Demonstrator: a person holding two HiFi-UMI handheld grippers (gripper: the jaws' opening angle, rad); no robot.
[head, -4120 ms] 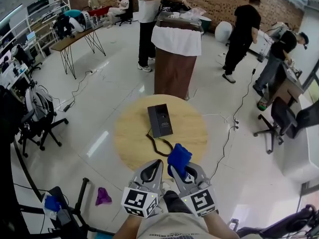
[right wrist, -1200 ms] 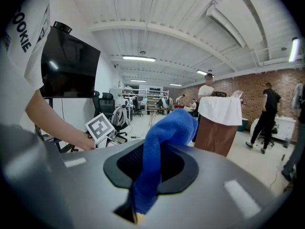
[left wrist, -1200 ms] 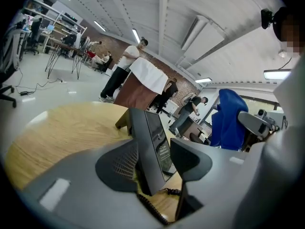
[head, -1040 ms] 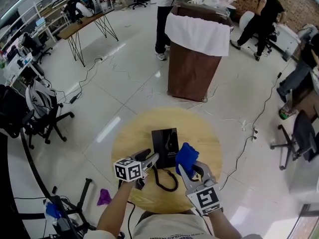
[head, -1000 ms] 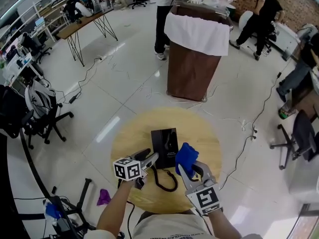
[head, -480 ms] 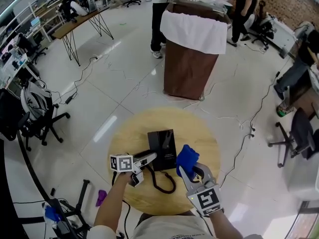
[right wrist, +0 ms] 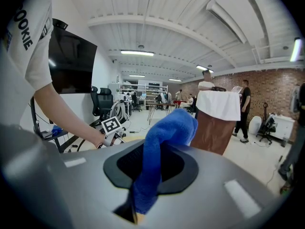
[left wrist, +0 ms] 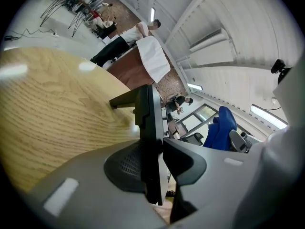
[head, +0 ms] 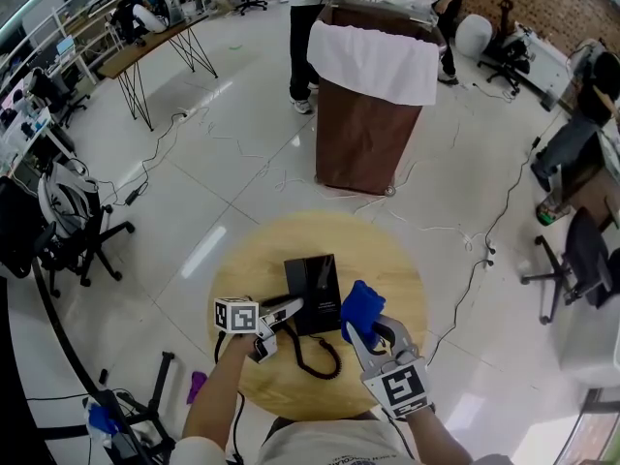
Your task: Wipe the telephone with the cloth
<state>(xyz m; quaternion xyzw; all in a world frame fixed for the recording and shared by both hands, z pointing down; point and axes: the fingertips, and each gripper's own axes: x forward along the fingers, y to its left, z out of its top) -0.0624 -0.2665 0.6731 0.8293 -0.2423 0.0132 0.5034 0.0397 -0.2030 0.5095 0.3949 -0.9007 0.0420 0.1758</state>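
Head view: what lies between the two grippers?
The near end of the telephone and its coiled cord, in the head view. The left gripper, whose jaws have just been closing, clamps the telephone's edge; the right gripper holds the blue cloth.

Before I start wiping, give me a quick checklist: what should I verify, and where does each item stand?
1. Cloth gripped by right gripper: ok.
2. Telephone steadied: ok; left gripper has just been closing, with the telephone's edge between its jaws.
3. Cloth touching telephone: cannot tell; in the head view it hangs beside the right edge.
4. Cord off the telephone's top: ok; it loops on the table.
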